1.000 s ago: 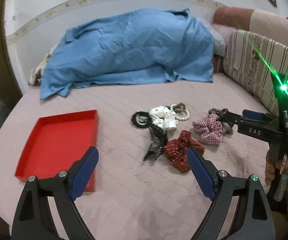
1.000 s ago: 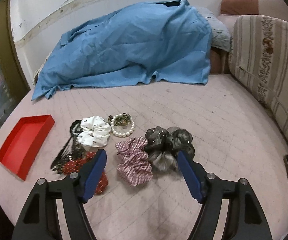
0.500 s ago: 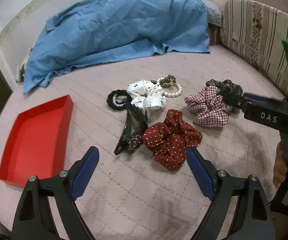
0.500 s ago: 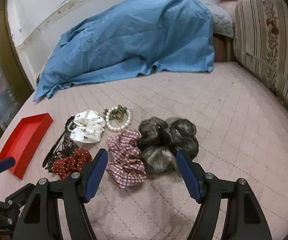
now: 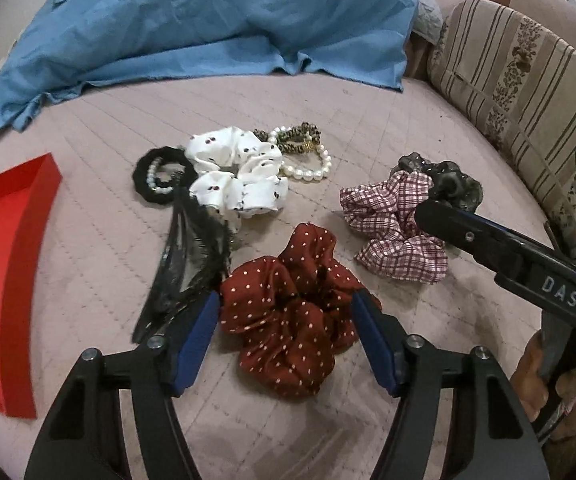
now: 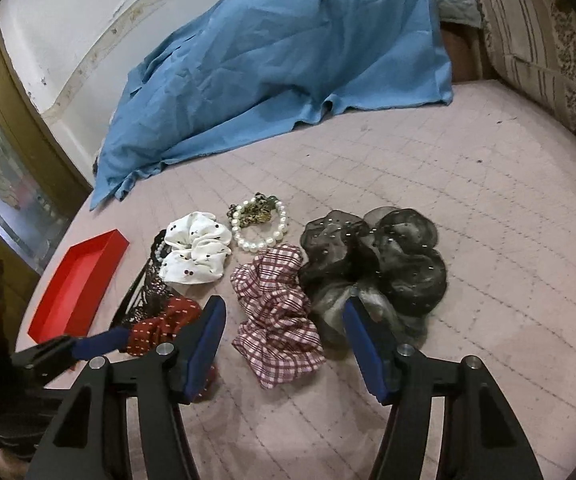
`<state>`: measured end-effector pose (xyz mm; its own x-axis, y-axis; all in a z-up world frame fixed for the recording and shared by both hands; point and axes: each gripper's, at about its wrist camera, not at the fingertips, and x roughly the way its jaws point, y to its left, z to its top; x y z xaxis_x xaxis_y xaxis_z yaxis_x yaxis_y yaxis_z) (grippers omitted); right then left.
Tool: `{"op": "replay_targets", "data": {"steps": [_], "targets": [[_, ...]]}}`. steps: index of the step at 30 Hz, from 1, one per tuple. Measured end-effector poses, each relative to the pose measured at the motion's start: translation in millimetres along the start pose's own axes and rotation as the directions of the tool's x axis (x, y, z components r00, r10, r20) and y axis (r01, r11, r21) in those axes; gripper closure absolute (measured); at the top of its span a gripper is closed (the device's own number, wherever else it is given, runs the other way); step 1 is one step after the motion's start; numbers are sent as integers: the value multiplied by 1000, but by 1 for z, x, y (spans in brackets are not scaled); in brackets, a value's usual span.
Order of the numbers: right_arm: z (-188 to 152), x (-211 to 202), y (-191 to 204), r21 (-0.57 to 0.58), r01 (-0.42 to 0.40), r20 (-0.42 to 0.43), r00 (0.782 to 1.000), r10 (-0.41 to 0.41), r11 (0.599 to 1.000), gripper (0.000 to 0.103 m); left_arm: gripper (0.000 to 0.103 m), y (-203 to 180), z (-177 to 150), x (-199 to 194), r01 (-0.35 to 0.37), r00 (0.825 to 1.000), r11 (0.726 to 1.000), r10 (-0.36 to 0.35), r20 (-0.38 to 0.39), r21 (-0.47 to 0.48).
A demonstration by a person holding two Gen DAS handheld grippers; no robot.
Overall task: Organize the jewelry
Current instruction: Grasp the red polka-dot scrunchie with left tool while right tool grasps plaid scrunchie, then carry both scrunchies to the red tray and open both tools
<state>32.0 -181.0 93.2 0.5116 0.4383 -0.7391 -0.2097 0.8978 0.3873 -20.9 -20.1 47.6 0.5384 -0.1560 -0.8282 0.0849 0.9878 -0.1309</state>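
On the pink quilt lies a dark red dotted scrunchie between the jaws of my left gripper, which are closing; the pads stand at its edges and it still lies flat. My right gripper is closing around a red checked scrunchie without touching it. A sheer grey-black scrunchie lies right of it. Behind are a white spotted scrunchie, a pearl bracelet, a black hair tie and a black lace clip. A red tray sits at the left.
A blue cloth covers a heap at the back of the bed. A striped cushion lines the right side. A hand holds the right gripper's handle at the lower right of the left wrist view. A wall and door frame stand left.
Both grippers have sunk toward the pile with narrower jaws. The left one moved from beside the tray to the red dotted scrunchie; the right one came down over the checked scrunchie.
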Motion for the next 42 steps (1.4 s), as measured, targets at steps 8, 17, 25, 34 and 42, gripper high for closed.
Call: {"op": "replay_targets", "data": {"steps": [8,17,25,34,42], "targets": [[0,22,4,-20,-7,-49,999,6,1000,60,36,3,0,26,30,999,999,-31,-36,-36],[-3,25,8,-48,-19,-70,997,16,999,90,89,3,-1,9,94,995,994,-97,-39,-56],[-13,1,26,-79,-10,-16,1000,8,997,93,88,40,-12,-65,103,993,991,-97,64,-90],[-11,-23,76,-128,-16,0,1000,16,992,93,88,151,-18,-112,-19,988,974,53,146,-226],[12,0,163,-231,-105,-75,993,90,967,93,88,276,-2,-105,-89,978,912,157,140,-401]]}}
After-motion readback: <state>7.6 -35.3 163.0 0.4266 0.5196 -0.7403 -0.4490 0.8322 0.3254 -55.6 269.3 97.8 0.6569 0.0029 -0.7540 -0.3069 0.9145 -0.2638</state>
